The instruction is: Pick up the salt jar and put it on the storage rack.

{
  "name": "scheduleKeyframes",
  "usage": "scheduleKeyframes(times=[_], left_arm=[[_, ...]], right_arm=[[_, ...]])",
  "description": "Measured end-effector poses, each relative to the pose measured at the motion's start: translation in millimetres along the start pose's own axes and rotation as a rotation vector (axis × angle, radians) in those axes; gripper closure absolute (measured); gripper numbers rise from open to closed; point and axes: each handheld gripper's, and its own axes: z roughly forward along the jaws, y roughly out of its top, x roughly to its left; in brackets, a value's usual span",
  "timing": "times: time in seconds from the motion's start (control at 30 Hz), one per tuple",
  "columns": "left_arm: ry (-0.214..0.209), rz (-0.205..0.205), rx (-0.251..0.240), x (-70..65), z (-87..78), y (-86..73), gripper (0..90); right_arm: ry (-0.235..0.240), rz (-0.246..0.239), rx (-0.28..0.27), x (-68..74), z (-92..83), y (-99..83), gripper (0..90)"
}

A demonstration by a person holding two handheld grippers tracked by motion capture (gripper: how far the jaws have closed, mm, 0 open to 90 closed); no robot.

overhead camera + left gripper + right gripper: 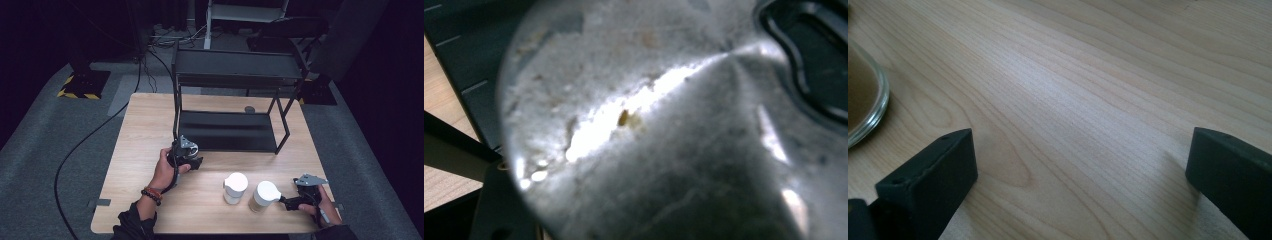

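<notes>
Evidently left gripper [192, 162] sits by rack's [227, 132] front-left post, jaws clenched on clear jar of pale grain [634, 130], pressed close to its camera, seemingly bound for rack shelf. Right gripper [284, 200] rests low on table [145, 125], jaws wide apart, nothing between, just beside brown-filled jar [262, 196]. White-lidded jar [235, 188] next to it. Rack posts crowd entry.

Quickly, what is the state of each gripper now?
Left gripper: closed, with a clear jar right against it; the grip itself is hidden.
Right gripper: open, holding nothing.
</notes>
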Motion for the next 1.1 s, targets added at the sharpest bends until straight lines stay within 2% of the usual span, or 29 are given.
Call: scheduleKeyframes(times=[0.23, 0.53, 0.9, 1.1], left_arm=[[0.011, 0.006, 0.005, -2.7, -0.9, 1.8, 29.7], [0.025, -0.010, 0.004, -6.1, -5.0, 4.3, 30.1], [0.042, -0.002, 0.003, -16.3, -11.7, 15.9, 30.1], [0.053, -0.016, 0.008, -17.9, -11.9, 22.5, 30.1]], right_arm=[[0.000, 0.000, 0.000, 0.0, 0.0, 0.0, 0.0], [0.000, 0.000, 0.000, -0.1, 0.0, 0.0, 0.0], [0.000, 0.000, 0.000, 0.0, 0.0, 0.0, 0.0], [0.000, 0.000, 0.000, -0.1, 0.0, 0.0, 0.0]])
